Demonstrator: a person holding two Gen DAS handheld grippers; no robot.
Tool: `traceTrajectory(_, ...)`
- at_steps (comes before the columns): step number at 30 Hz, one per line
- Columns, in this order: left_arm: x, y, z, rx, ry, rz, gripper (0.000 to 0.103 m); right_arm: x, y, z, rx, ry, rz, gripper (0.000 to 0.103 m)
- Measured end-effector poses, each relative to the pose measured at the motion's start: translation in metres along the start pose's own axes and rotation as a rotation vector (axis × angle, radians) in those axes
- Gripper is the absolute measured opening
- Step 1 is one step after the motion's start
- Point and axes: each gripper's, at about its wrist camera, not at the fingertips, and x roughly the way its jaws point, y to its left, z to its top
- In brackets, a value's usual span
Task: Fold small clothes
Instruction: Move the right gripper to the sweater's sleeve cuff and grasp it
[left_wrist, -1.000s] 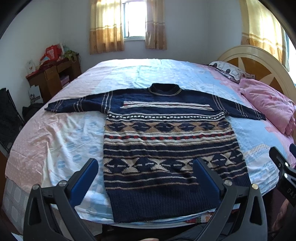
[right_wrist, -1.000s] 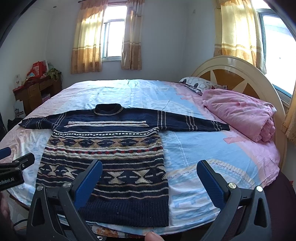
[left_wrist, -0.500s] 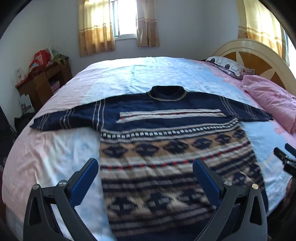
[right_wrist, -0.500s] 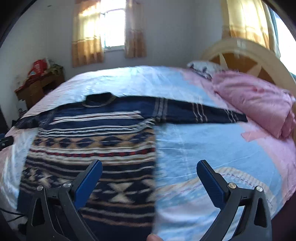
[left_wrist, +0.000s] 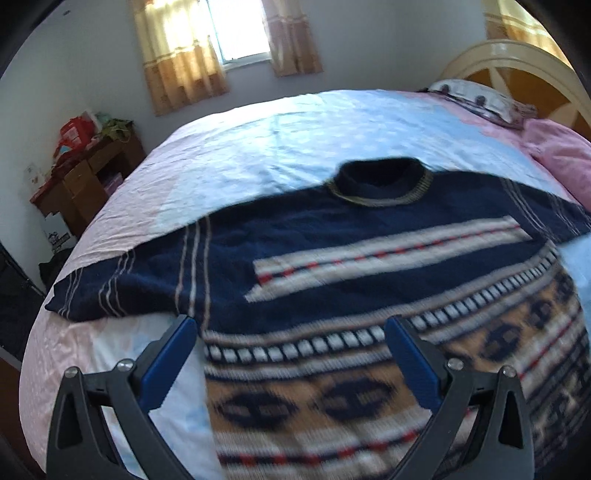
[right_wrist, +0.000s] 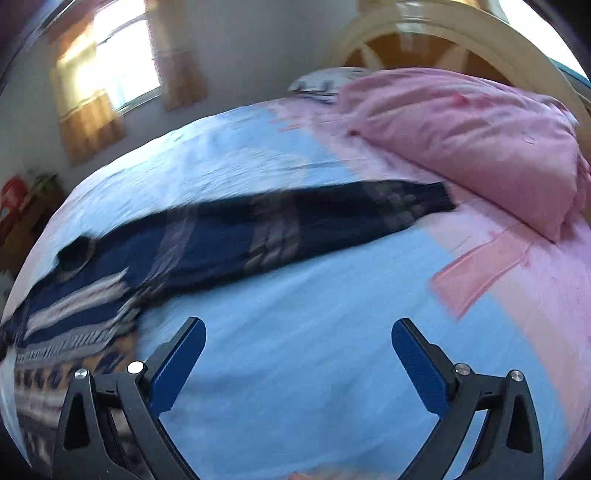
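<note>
While both views are blurred, the main items can be made out. In the left wrist view, the left gripper (left_wrist: 290, 328) sits at the bottom centre with its blue pads spread wide apart and nothing between them. A navy patterned sweater (left_wrist: 369, 295) lies flat on the bed sheet (left_wrist: 295, 140), filling the middle and lower right of the frame, collar toward the top; one sleeve (left_wrist: 122, 288) runs out to the left edge. A wooden desk (left_wrist: 88, 181) with red clutter stands at the left by the wall, a curtained window (left_wrist: 236, 33) is at top centre, and a patterned pillow (left_wrist: 476, 98) lies against the headboard (left_wrist: 517, 62) at upper right. In the right wrist view, the right gripper (right_wrist: 299, 332) is also spread wide and empty, above bare blue sheet. The sweater occupies the left of that frame, its other sleeve (right_wrist: 332, 221) reaching across the centre toward a folded pink quilt (right_wrist: 461, 136) at upper right; the cuff ends just beside the quilt.
</note>
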Motion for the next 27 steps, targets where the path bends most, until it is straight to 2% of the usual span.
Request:
traceTrajectory(3,0.016,0.008,0.009,-0.055,-0.002,0.024,0.103,0.019,-0.03,0.027,0.085,-0.003,-0.028,0.091)
traceTrajectory(5,0.028,0.014,0.011,-0.104,0.011,0.034,0.103,0.033,-0.054,0.042,0.148,0.001,-0.051,0.074)
traceTrajectory(10,0.056,0.015,0.01,-0.132,0.038,0.083,0.103,0.062,-0.099,0.065,0.266,0.013,-0.106,0.071)
traceTrajectory(12,0.066,0.017,0.009,-0.138,0.054,0.102,0.103,0.076,-0.115,0.073,0.317,0.022,-0.128,0.064)
traceTrajectory(13,0.07,0.019,0.007,-0.146,0.063,0.112,0.103,0.083,-0.124,0.076,0.344,0.031,-0.128,0.057)
traceTrajectory(15,0.077,0.02,0.007,-0.154,0.076,0.127,0.103,0.094,-0.135,0.081,0.387,0.043,-0.126,0.056)
traceTrajectory(20,0.09,0.023,0.005,-0.177,0.1,0.142,0.103,0.112,-0.135,0.096,0.366,0.053,-0.156,0.055)
traceTrajectory(21,0.091,0.023,0.005,-0.18,0.101,0.138,0.103,0.117,-0.135,0.099,0.357,0.053,-0.16,0.051)
traceTrajectory(23,0.093,0.022,0.004,-0.193,0.105,0.128,0.103,0.125,-0.131,0.102,0.329,0.063,-0.175,0.033)
traceTrajectory(27,0.092,0.021,0.003,-0.189,0.101,0.104,0.103,0.127,-0.122,0.11,0.299,0.052,-0.152,0.011)
